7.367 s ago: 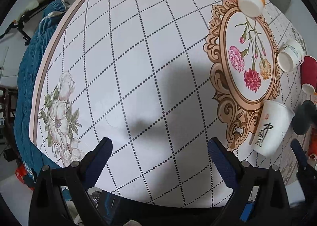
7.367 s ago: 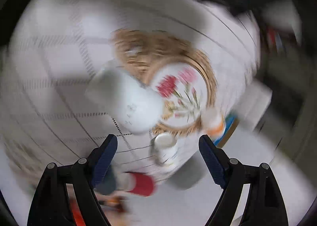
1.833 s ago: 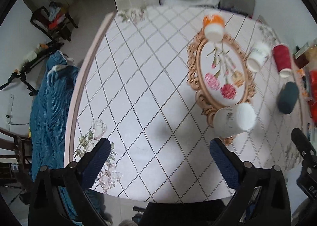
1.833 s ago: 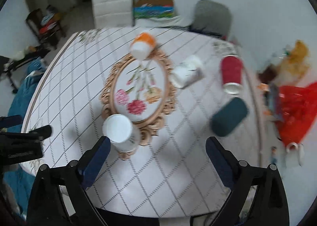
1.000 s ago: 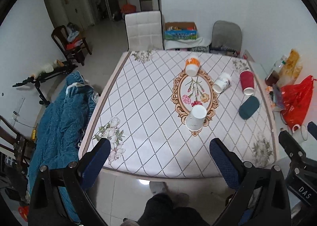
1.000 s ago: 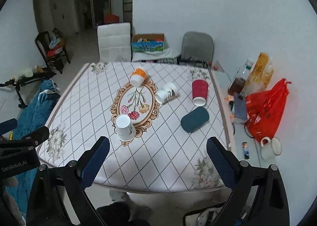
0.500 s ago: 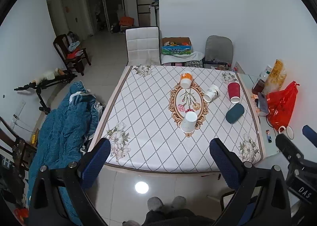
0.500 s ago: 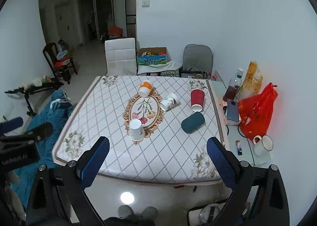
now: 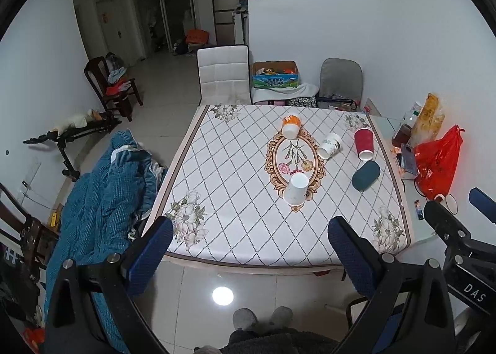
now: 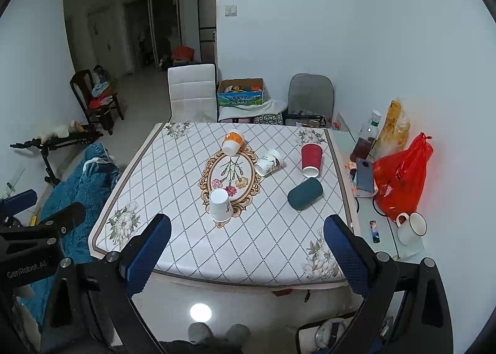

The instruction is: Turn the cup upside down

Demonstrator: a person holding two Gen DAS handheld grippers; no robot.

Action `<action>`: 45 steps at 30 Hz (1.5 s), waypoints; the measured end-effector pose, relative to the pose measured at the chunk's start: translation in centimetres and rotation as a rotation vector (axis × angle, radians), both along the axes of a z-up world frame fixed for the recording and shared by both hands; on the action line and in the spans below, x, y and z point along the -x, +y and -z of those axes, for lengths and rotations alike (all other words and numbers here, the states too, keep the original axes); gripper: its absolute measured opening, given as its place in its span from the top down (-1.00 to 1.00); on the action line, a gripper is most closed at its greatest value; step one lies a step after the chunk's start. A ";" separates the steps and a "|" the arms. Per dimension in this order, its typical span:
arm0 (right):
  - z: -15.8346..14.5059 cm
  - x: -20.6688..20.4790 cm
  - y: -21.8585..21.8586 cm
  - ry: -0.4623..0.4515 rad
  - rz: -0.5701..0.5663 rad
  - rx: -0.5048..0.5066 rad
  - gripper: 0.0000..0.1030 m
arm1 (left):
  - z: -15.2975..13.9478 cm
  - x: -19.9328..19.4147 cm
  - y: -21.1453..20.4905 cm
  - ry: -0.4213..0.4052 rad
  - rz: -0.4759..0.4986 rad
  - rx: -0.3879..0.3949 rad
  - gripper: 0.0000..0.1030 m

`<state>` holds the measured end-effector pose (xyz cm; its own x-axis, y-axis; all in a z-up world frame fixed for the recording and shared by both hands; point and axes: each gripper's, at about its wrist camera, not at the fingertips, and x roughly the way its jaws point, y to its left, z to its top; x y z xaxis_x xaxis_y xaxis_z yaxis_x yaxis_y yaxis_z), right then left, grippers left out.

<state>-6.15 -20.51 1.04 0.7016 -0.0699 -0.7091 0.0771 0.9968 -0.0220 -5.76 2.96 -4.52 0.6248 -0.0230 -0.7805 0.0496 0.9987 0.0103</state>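
A white paper cup (image 9: 296, 188) (image 10: 219, 203) stands upside down at the near end of the table's floral oval. An orange cup (image 9: 291, 126) (image 10: 233, 143), a white printed cup (image 9: 330, 144) (image 10: 269, 162), a red cup (image 9: 363, 143) (image 10: 311, 158) and a dark teal cup (image 9: 365, 175) (image 10: 304, 193) lie on their sides. My left gripper (image 9: 249, 241) and right gripper (image 10: 248, 239) are both open and empty, held high and well back from the table.
The table (image 9: 235, 230) has a chequered cloth. A blue blanket (image 9: 102, 186) lies to its left. A side ledge at right holds a red bag (image 10: 400, 177), a phone, bottles and a mug (image 10: 410, 227). Chairs (image 10: 192, 92) stand behind. The person's feet (image 9: 263, 316) are on the tiled floor.
Both grippers have pulled up and far back from the table, so the whole room now shows. The white cup stands inverted where it was left. Both grippers stay open.
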 end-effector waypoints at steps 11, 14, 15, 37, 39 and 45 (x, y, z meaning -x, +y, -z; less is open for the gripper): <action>-0.1 0.0 -0.1 0.004 -0.002 -0.006 -0.96 | 0.0 0.7 0.1 0.001 -0.008 0.003 -0.99; 0.0 0.0 -0.2 0.008 -0.001 -0.009 -0.96 | -0.1 0.9 0.1 -0.001 -0.009 0.004 -0.99; 0.0 0.1 -0.3 0.008 0.000 -0.008 -0.96 | -0.1 1.0 0.1 -0.003 -0.008 0.004 -0.99; 0.5 0.7 -1.4 0.020 0.027 -0.033 -0.96 | -0.4 1.5 -0.1 -0.011 0.011 0.008 -0.99; 0.6 0.7 -1.5 0.023 0.030 -0.035 -0.96 | -0.4 1.5 -0.1 -0.008 0.014 0.007 -0.99; 0.9 0.7 -1.5 0.032 0.032 -0.041 -0.96 | -0.3 1.7 0.0 -0.004 0.019 -0.001 -0.99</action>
